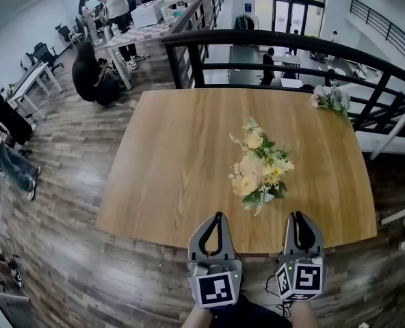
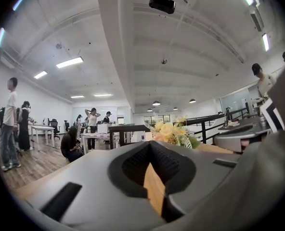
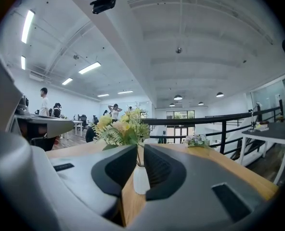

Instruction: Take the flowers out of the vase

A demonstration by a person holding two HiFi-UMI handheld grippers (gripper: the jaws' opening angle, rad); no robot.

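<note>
The wooden table (image 1: 175, 156) stretched wide, a small pale bouquet (image 1: 330, 98) lying near its far right corner beside the black railing (image 1: 278, 39). Beyond, one person (image 1: 92, 74) crouched on the plank floor (image 1: 66, 203); another (image 1: 115, 5) stood, arms raised.

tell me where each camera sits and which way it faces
Head view: on the person's head, looking steeply down at the table and flowers; left gripper and right gripper show at the bottom.
Left gripper view: on the left gripper, looking level across the table past its closed jaws.
Right gripper view: on the right gripper, looking level between its parted jaws at the vase.
Shared: all three show the flowers.
</note>
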